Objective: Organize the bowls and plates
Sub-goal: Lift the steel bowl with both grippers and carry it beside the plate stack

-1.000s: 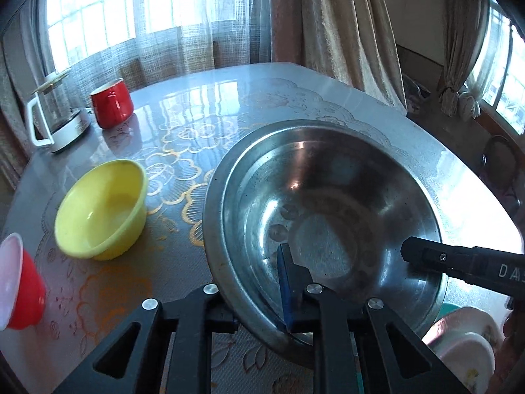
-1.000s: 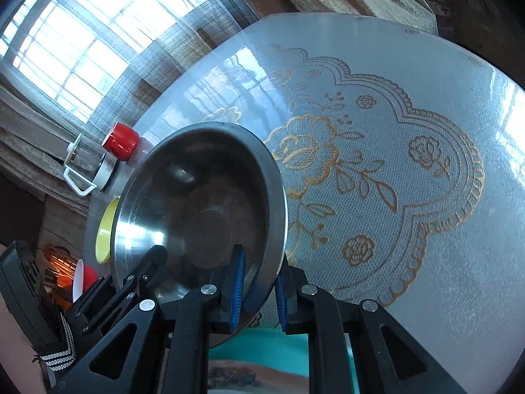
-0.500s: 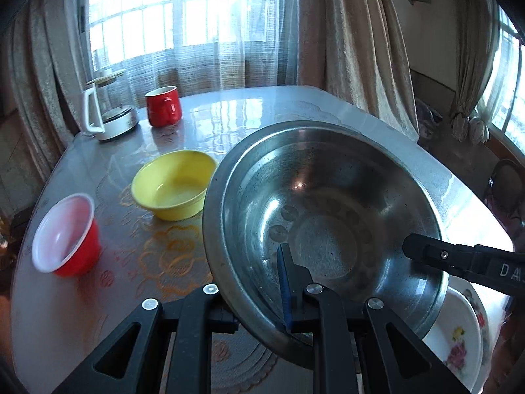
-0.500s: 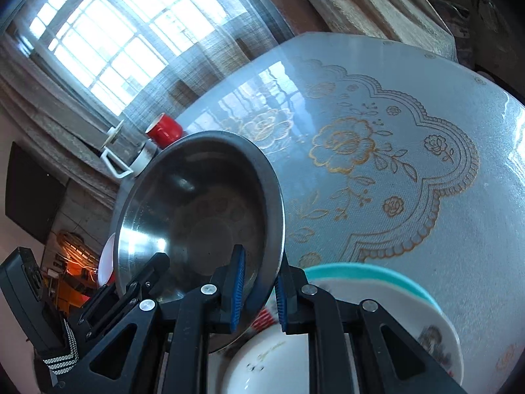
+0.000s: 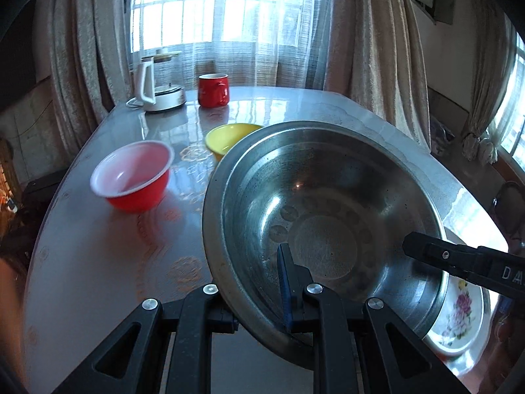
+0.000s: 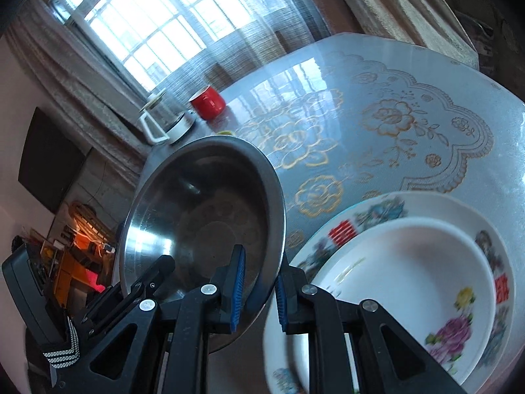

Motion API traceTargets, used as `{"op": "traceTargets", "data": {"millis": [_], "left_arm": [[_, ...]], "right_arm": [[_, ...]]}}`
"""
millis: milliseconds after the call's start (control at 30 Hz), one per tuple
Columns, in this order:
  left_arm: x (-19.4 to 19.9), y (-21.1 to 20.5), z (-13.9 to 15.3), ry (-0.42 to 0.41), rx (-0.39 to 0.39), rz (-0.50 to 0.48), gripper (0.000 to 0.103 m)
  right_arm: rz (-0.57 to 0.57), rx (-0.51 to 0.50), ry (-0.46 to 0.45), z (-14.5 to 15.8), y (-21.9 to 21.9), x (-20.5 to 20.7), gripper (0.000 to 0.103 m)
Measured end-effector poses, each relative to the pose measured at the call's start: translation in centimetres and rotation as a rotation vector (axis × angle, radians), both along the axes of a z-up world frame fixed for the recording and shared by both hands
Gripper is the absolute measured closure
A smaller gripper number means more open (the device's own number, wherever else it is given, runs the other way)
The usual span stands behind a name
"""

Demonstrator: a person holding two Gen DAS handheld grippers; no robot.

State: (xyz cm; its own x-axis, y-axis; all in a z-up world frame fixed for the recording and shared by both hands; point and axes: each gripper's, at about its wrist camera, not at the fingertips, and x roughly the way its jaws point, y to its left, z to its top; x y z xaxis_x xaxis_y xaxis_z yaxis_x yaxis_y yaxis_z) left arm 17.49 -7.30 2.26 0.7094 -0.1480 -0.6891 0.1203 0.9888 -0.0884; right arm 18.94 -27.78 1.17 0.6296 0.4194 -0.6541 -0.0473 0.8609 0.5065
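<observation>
Both grippers hold a large steel bowl by its rim, lifted above the table. My left gripper is shut on its near rim. My right gripper is shut on the opposite rim of the steel bowl; its arm also shows at the right of the left wrist view. A stack of white flowered plates lies under and right of the bowl, also seen in the left wrist view. A red bowl with a white inside and a yellow bowl sit at the left.
A red mug and a glass kettle on a white base stand at the table's far edge by the curtained window. The round table has a gold-flowered lace cover. A chair stands at the right.
The steel bowl has been carried up and back toward me in both grippers. The plate stack has come into view beneath it, and the red and yellow bowls now lie farther away.
</observation>
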Motion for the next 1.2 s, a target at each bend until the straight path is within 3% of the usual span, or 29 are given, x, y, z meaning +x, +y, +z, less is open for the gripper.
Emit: {"op": "traceTargets", "data": {"millis": [400,1200], "left_arm": [[-4.4,4.5,-1.3,0.013,-0.019,0.054,0.084],[-6.0,6.3,-4.1,0.093,-0.01,0.071,0.084]], "right_arm": [[0.108,-0.017,0.005,-0.8,4.9,-1.6,0.086],[0.153,-0.139,0.036,-3.0,9.0,-2.2,0.084]]}}
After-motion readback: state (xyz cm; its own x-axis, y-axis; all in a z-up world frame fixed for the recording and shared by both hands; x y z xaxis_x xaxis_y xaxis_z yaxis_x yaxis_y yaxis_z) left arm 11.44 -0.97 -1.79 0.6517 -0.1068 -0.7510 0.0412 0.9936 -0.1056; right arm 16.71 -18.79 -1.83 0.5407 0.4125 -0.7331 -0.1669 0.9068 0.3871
